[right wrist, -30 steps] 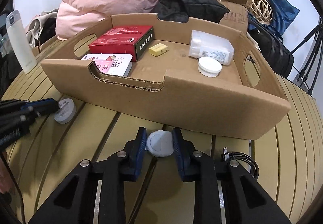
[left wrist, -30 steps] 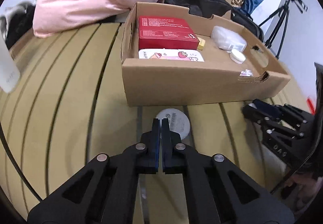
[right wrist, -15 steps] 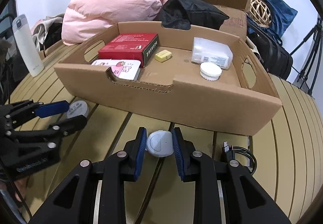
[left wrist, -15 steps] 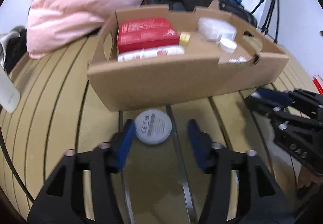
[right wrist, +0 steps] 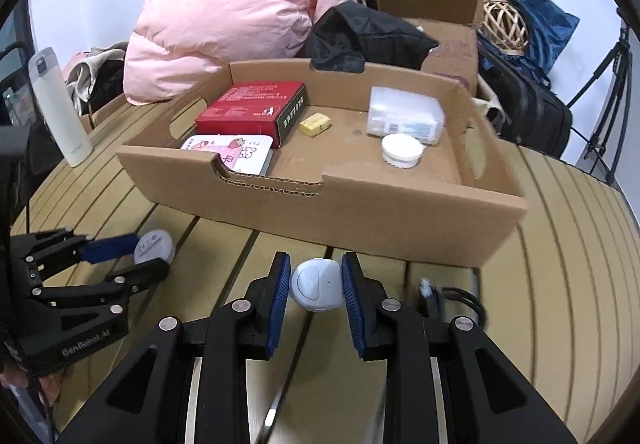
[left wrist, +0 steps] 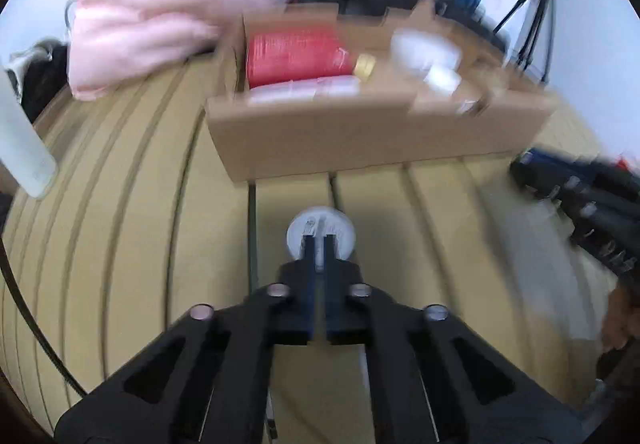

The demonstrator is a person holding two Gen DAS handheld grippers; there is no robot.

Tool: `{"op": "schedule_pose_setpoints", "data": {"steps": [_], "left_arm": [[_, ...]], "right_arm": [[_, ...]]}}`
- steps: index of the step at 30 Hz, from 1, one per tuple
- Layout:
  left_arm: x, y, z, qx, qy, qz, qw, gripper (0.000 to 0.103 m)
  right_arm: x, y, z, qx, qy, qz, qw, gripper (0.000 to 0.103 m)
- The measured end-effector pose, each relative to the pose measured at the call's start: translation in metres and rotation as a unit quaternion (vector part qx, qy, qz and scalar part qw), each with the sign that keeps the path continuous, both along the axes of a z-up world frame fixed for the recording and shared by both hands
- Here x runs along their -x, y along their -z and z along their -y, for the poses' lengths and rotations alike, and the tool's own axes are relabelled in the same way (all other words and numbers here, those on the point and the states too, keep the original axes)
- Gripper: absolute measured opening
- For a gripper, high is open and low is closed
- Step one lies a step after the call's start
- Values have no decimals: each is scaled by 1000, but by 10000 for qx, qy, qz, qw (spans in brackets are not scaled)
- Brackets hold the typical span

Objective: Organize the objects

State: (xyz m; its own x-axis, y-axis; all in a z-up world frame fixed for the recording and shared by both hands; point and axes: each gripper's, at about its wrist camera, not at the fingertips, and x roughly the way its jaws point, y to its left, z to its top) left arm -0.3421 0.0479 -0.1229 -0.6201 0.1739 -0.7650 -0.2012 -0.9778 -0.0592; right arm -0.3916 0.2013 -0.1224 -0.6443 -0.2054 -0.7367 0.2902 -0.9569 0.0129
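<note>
Squarely between jaws: white puck [right wrist: 316, 284]

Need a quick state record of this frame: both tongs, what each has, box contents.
left tongs: look shut on tin; view blurred
right tongs: shut on puck, which sits on the table
box: behind both tongs, open top
in box: red carton, strawberry case, yellow block, clear tub, white jar
loose: cable, right of the puck
</note>
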Motion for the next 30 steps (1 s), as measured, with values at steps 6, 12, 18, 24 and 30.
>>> {"op": "schedule_pose_setpoints", "data": {"steps": [6,12,18,24,30], "left_arm": [[-54,-46,4,-226,386,-427,9981,0],[-87,-30,8,-241,148,-17,9996,1],[-125,-56,-18,-389,501,-294,9976,1],[-111,-57,-34,-486,576,-201,9970,1],[-86,-53,-39,-467,420,-156,9979,1]], "right_arm": [[-65,-35,-16,38,-24,-315,9995,29],[-113,-54,-21,-48,-36,-340,9994,29],[-162,-71,-44,189,-28,-222,9996,29],[-163,-64,-71,404,312,-7,9987,29],[-148,-65,-80,502,415,-64,9979,29]]}}
